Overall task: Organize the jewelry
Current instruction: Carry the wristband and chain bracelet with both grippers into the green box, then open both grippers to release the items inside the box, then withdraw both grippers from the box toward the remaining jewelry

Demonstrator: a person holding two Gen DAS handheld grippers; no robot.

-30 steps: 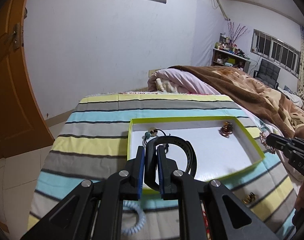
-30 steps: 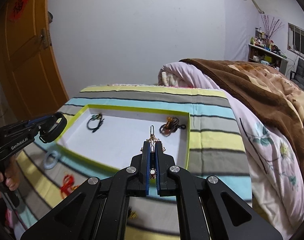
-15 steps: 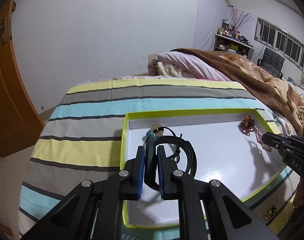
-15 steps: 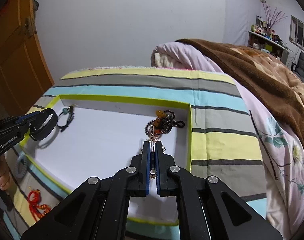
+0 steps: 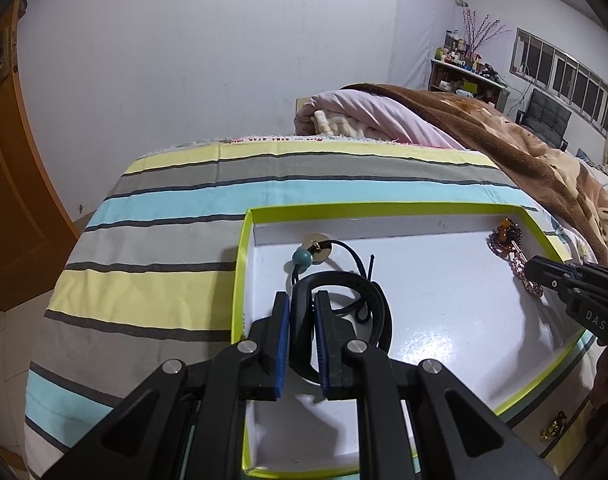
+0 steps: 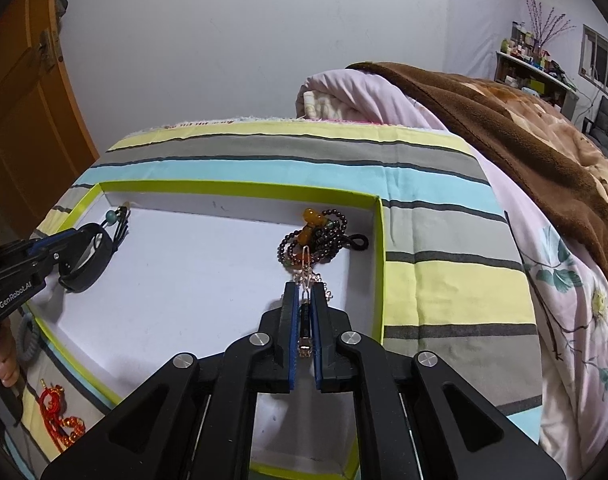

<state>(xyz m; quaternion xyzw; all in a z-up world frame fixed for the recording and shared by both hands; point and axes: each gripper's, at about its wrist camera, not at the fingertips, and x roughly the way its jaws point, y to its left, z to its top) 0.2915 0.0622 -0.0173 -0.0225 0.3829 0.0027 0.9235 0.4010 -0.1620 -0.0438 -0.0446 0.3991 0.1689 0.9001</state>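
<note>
Placing step, both hands loaded. Left tool [image 5: 301,312] is clamped on a black band [image 5: 356,296], low over the near-left part of the green-rimmed tray [image 5: 239,280] on the striped bed, just beside a corded teal-bead piece [image 5: 302,257]. Right tool [image 6: 301,300] is clamped on a thin chain [image 6: 305,276], hanging against the dark bead necklace [image 6: 324,236] in the tray's far-right corner. Next, likely: lower each piece to the tray floor, part the fingers, lift away. Red charm [image 6: 57,412] lies outside the tray.

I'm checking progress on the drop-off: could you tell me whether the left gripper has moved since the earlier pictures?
Yes. The left gripper, shut on the black band, has advanced over the tray's near rim, closer to its back wall.
</note>
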